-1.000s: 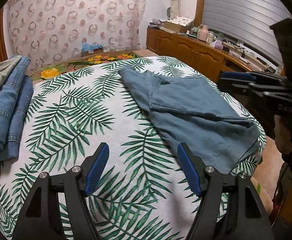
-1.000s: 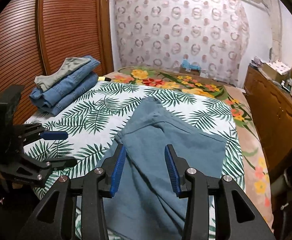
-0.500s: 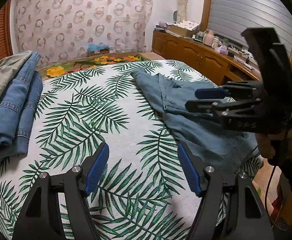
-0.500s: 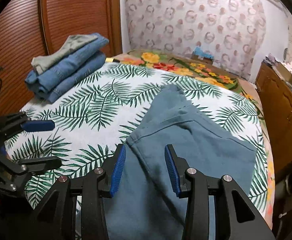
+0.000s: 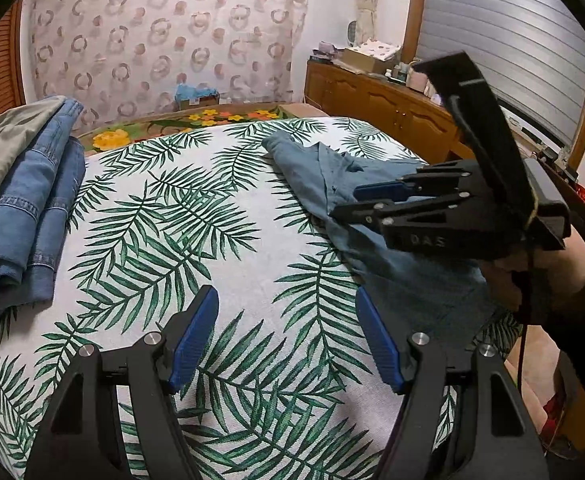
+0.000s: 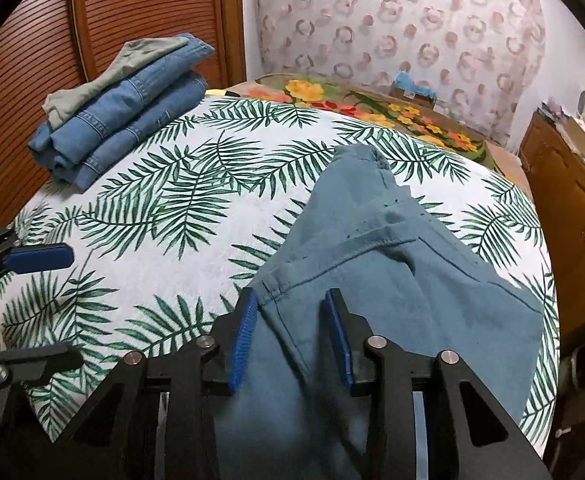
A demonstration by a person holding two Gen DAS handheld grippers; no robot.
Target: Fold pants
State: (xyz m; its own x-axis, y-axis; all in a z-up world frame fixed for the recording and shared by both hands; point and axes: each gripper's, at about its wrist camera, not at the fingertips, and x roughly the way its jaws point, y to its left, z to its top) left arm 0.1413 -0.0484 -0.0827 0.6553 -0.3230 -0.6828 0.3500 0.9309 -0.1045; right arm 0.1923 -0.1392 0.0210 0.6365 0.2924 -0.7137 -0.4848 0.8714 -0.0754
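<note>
Teal-blue pants [image 6: 392, 280] lie crumpled on the right side of the palm-leaf bed sheet [image 6: 172, 216]. My right gripper [image 6: 292, 304] hangs low over their near left corner. Its jaws are closing with the seamed edge of the cloth between them, and the pads stand apart from the fabric. In the left wrist view the right gripper [image 5: 348, 202] reaches in from the right over the pants [image 5: 316, 164], held by a person's hand [image 5: 544, 276]. My left gripper [image 5: 285, 300] is open above bare sheet [image 5: 172, 220], left of the pants, with nothing between its fingers.
A stack of folded jeans [image 6: 132, 108] with a grey-green garment on top sits at the bed's far left, by a slatted wooden door [image 6: 132, 8]. A wooden cabinet [image 6: 572, 200] runs along the right side of the bed. A floral cover [image 5: 152, 128] shows at the far end.
The right gripper has come forward and down over the pants to their near left corner, and its jaws have narrowed. The left gripper has stayed in place.
</note>
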